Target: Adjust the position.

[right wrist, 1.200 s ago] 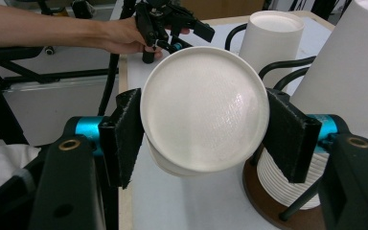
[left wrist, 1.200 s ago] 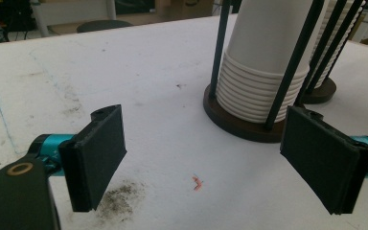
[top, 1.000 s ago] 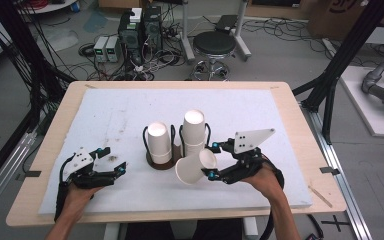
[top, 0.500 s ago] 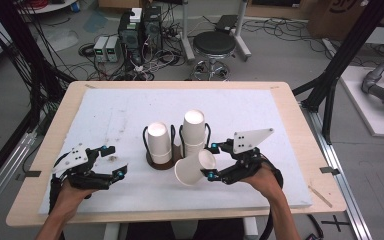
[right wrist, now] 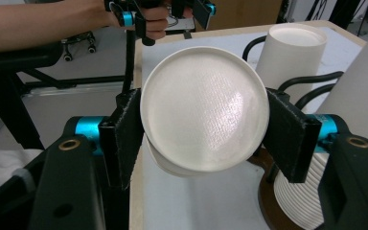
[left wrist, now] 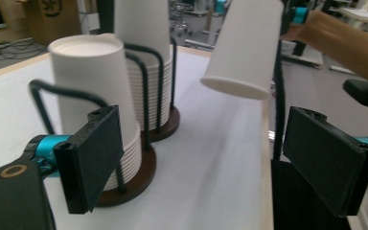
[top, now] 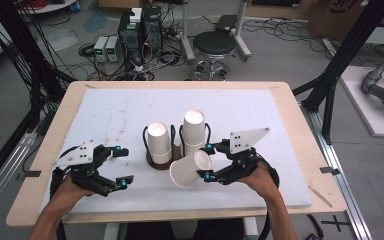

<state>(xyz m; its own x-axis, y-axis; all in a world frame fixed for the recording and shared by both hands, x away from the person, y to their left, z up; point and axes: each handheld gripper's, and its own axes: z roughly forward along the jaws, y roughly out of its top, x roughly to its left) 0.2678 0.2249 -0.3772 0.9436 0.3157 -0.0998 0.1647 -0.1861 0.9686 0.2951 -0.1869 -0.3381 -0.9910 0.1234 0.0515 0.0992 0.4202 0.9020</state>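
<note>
Right hand-held gripper (top: 204, 161): low and right of centre in the high view, jaws clamped on a single white paper cup (top: 190, 168); the right gripper view has both black pads pressed against the cup's sides (right wrist: 204, 108), its flat base facing the camera

Held cup: tipped on its side, open mouth toward the lower left of the high view, clear of the white mat; in the left gripper view it hangs tilted at upper centre-right (left wrist: 246, 45), mouth down

Left hand-held gripper (top: 121, 166): lower left of the high view, jaws apart and nothing between them; they have just been opening, and the left gripper view looks between two spread pads at bare mat

Left cup stack (top: 158, 141): upside-down white cups nested in a black wire holder on a dark round base, just left of centre in the high view; close behind the left pad in the left gripper view (left wrist: 95, 91)

Right cup stack (top: 194, 131): the taller pile, in its own wire holder, just beside the first and right behind the held cup

Worktop (top: 290, 110): pale wood rim showing around a white mat (top: 110, 110) that carries both holders

Hands: one hand wraps each gripper body, forearms coming up from the bottom edge of the high view

Background: a black stool (top: 221, 44) and tangled cables on the floor at the top of the high view
</note>
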